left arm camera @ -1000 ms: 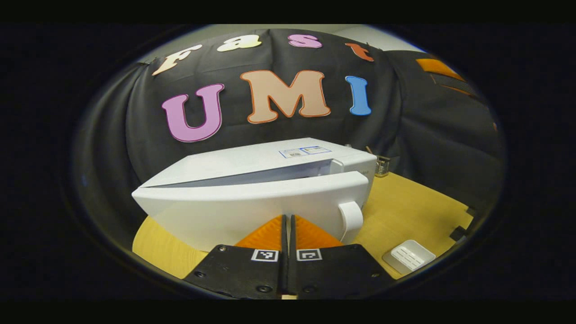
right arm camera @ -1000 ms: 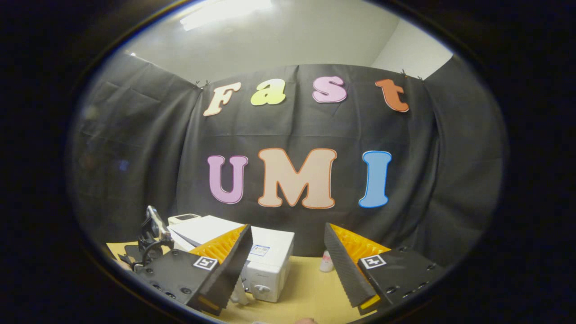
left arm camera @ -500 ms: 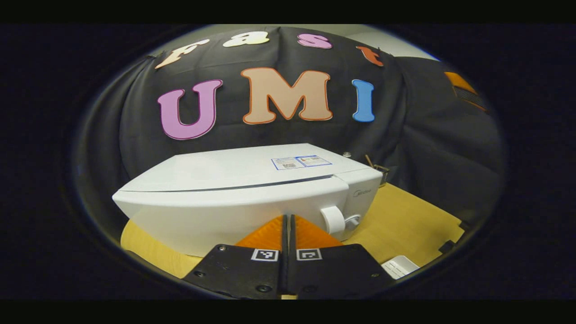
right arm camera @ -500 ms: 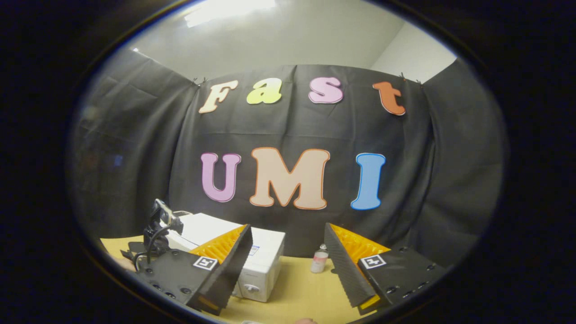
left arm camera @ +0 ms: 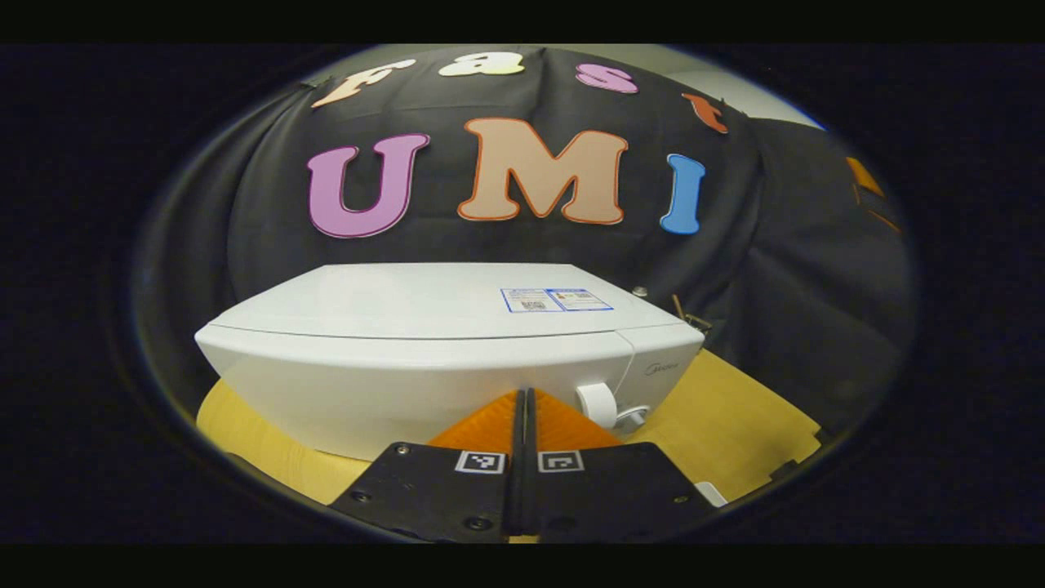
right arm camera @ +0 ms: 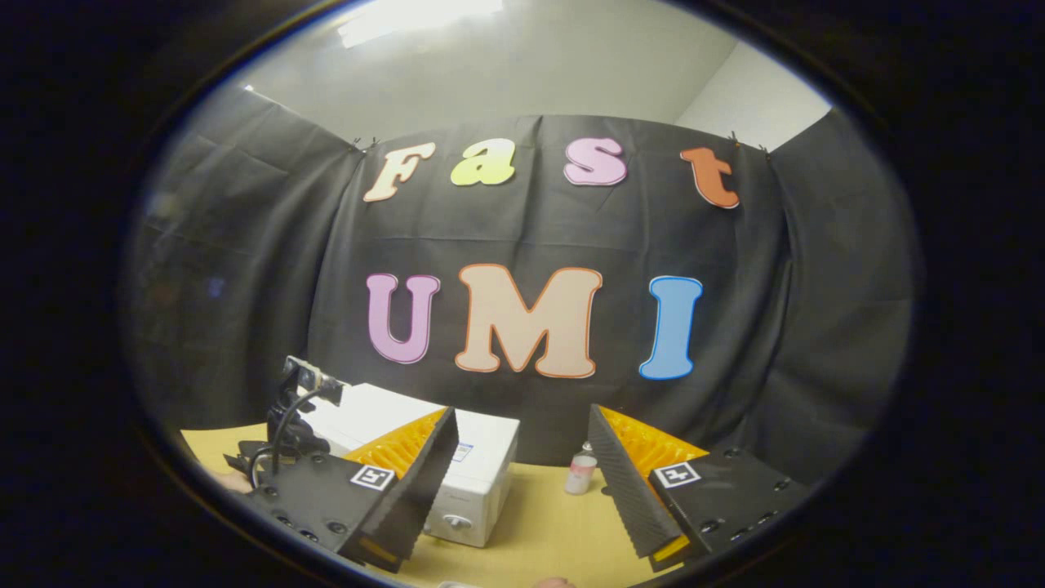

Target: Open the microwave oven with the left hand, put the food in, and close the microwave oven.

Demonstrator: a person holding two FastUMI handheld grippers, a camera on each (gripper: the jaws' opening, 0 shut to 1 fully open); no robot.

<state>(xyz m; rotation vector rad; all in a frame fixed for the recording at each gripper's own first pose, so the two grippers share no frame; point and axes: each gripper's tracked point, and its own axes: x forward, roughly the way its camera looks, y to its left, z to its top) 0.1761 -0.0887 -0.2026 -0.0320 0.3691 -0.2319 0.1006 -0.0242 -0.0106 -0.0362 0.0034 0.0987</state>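
Door swung shut; white microwave (left arm camera: 424,359) closed; left gripper (left arm camera: 522,400) fingers together, right gripper (right arm camera: 522,457) fingers spread.

A staged recording booth, not a real kitchen: black cloth wall (right arm camera: 245,269) hung by clips right behind a bare wooden desk (left arm camera: 735,408), plain pale room wall and ceiling light (right arm camera: 420,12) above. Lone white microwave oven (left arm camera: 424,351) near the desk's back edge, small bottle (right arm camera: 580,472) beside it.
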